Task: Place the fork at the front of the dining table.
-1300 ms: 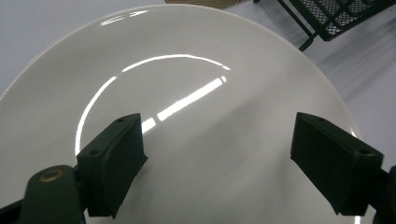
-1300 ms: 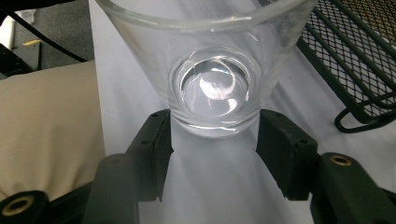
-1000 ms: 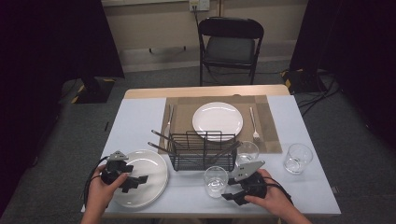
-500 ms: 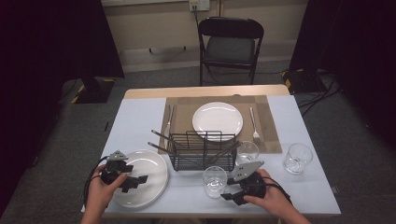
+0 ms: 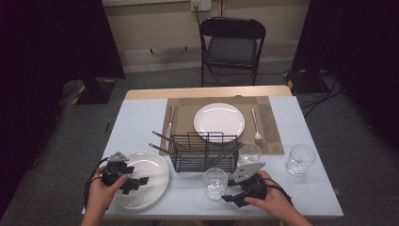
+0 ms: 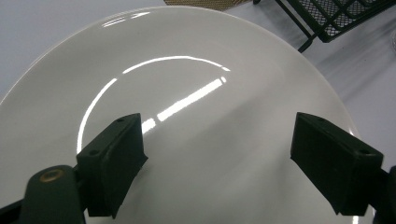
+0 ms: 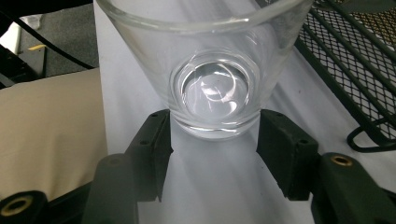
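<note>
Recording studio or lab: black curtains [image 5: 51, 42], folding chair [image 5: 232, 47], floor cables [image 5: 324, 94], staged table [image 5: 141, 117].

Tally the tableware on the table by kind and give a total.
Plates: 2, one by the left gripper, one on the mat
Glasses: 3, near, middle, far right
Wire rack: 1
Forks beside the mat plate: 2
Total: 8

A black wire rack [image 5: 204, 153] stands mid-bench [image 5: 141, 117], holding utensils. Behind it, a brown placemat [image 5: 273, 127] carries a white plate [image 5: 219, 121], a fork [image 5: 256, 125] and a knife [image 5: 169, 122]. 2 empty glasses [image 5: 249, 153] [image 5: 299, 159] stand right, a black folding chair [image 5: 231, 47] beyond.
</note>
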